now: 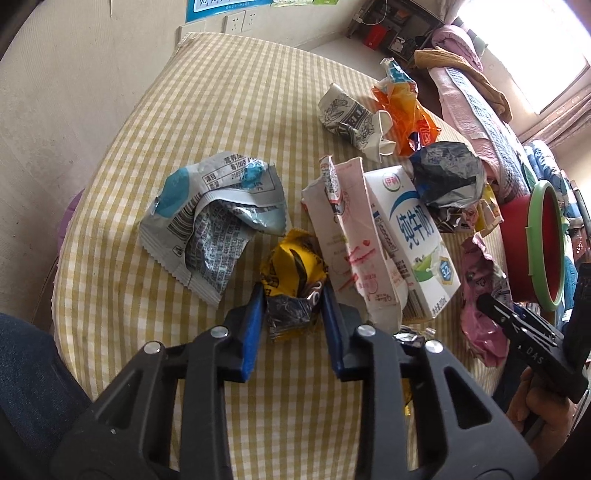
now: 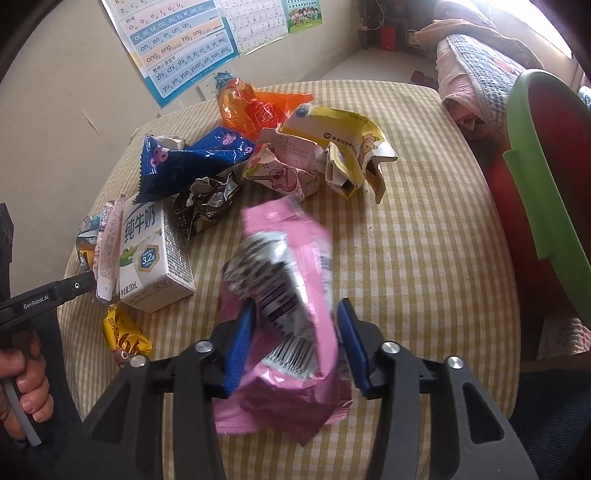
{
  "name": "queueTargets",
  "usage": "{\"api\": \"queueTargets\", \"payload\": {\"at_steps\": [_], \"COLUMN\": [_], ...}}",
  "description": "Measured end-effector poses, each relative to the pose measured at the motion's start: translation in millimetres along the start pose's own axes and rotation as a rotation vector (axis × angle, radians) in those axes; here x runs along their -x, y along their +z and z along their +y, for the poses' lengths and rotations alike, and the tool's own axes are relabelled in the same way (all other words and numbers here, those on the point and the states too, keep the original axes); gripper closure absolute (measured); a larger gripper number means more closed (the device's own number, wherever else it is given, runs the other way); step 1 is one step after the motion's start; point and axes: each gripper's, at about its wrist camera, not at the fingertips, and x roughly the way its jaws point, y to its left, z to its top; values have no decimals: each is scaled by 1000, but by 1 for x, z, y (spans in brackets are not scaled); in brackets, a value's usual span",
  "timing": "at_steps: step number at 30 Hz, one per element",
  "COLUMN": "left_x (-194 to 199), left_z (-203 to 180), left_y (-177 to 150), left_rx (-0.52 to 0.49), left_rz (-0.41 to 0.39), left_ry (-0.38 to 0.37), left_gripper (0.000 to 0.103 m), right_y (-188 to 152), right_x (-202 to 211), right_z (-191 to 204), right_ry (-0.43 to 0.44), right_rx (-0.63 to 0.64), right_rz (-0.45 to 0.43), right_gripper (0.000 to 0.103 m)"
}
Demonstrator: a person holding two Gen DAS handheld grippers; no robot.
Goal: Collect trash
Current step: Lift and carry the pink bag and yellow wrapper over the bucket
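Blue-padded fingers of the left gripper (image 1: 293,295) pinch a crumpled yellow wrapper (image 1: 291,266) at the near middle of the gingham-covered surface (image 1: 207,122), hard against a torn pink carton (image 1: 347,236) and a white milk box (image 1: 413,236). To the right, the right gripper (image 2: 295,314) closes around a pink wrapper (image 2: 284,280), blurred, contact unclear. Bare cloth lies left of the litter; a red bin with a green rim (image 2: 535,177) crowds the right edge, cut off by the frame.

Home bedroom: bed (image 1: 476,110) piled with pink quilts, children's pinyin poster (image 2: 177,44) on wall, wall sockets (image 1: 236,22), gingham-covered tabletop (image 1: 229,103), sunlit window (image 1: 528,48).
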Motion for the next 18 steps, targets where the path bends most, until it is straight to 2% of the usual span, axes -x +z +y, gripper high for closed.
{"api": "queueTargets", "payload": {"at_steps": [4,18], "left_x": [7,51], "left_z": [-3,-19], "left_y": [-2,-13], "left_rx": [-16,-71], "left_rz": [-13,-100], "left_ry": [6,60], "left_gripper": [77,77], "right_y": [-2,-2], "right_x": [4,45], "right_z": [0,7], "right_ry": [6,18], "right_rx": [-7,-6], "right_rz": [-5,-98], "right_gripper": [68,69]}}
